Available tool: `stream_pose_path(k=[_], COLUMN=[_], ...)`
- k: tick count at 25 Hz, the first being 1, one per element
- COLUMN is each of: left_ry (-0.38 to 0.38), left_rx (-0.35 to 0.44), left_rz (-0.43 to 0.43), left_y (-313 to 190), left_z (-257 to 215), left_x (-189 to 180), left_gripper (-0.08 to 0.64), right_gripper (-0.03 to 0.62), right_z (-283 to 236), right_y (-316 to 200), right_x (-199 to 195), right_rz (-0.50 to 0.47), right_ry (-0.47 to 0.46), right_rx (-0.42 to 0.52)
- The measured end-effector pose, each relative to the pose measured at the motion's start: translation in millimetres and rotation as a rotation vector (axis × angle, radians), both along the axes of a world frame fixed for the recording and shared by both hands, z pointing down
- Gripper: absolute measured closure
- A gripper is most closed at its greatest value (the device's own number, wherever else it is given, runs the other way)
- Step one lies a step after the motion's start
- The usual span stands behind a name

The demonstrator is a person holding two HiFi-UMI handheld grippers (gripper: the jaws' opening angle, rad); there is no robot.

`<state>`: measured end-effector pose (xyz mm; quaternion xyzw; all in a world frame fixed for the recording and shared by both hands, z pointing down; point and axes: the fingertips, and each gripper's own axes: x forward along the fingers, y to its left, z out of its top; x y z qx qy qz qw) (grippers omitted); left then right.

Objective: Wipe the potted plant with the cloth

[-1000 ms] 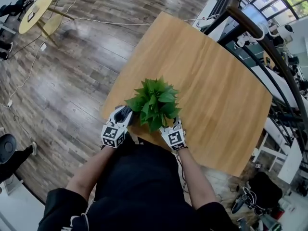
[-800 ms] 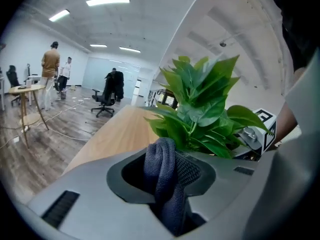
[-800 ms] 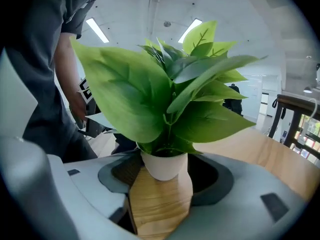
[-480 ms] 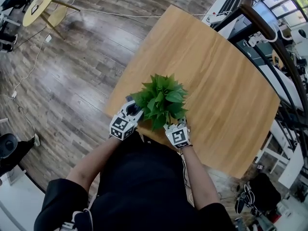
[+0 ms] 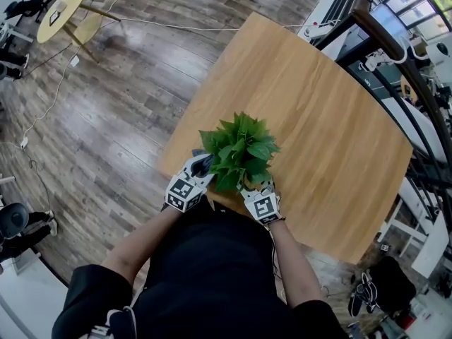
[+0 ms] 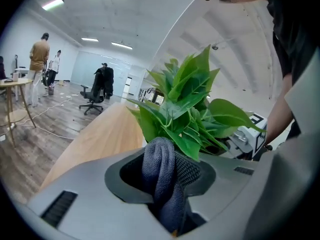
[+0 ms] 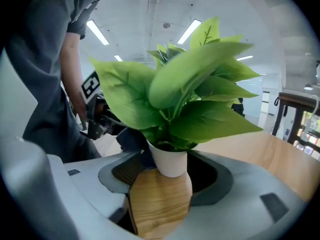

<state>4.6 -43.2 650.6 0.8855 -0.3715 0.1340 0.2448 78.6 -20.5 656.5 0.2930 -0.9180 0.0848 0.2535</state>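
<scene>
A leafy green plant (image 5: 240,149) in a white pot (image 7: 168,163) on a wooden base (image 7: 159,200) stands near the front edge of the wooden table (image 5: 318,119). My right gripper (image 5: 256,184) is shut round the pot's base, which fills the gap between its jaws (image 7: 160,186). My left gripper (image 5: 203,165) is shut on a dark grey cloth (image 6: 164,176), and the cloth's folded end touches the lower leaves (image 6: 187,111) on the plant's left side. From the right gripper view, the cloth (image 7: 131,139) shows as a dark lump behind the pot.
The table's front edge runs just under both grippers, with dark wood floor (image 5: 113,119) to the left. A yellow round table (image 5: 63,9) stands far left. A black rail and desks (image 5: 395,55) line the right. People (image 6: 39,59) and an office chair (image 6: 92,96) stand far off.
My left gripper has moved in to the right with the cloth, closer against the leaves. The right gripper has kept its hold on the pot.
</scene>
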Motion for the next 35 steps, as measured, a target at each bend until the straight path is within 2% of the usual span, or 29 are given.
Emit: stream_pose_path(k=[3, 7, 12, 17, 28, 32, 35], left_ry=[-0.01, -0.004, 0.006, 0.057, 0.09, 0.089, 0.067], left_rx=[0.002, 0.003, 0.017, 0.002, -0.047, -0.041, -0.018], left_rz=[-0.007, 0.016, 0.038, -0.003, 0.007, -0.034, -0.018], left_y=[-9, -14, -13, -18, 14, -2, -10], left_z=[-1, -6, -3, -12, -6, -12, -10], left_x=[-10, -8, -4, -4, 6, -1, -10], left_gripper=[0.43, 0.43, 0.428, 0.428, 0.428, 0.428, 0.428], right_gripper=[0.321, 0.321, 0.319, 0.321, 0.321, 0.321, 0.321], right_z=[2, 10, 5, 3, 5, 6, 6], right_y=[9, -17, -24, -28, -26, -8, 10], right_x=[-2, 20, 1, -1, -4, -8, -14], right_rz=[-0.064, 0.026, -0.056, -0.015, -0.002, -0.064, -0.116], right_ry=[0.018, 0.059, 0.093, 0.099, 0.083, 0.075, 0.084], right_rx=[-0.016, 0.001, 0.051, 0.063, 0.05, 0.034, 0.026])
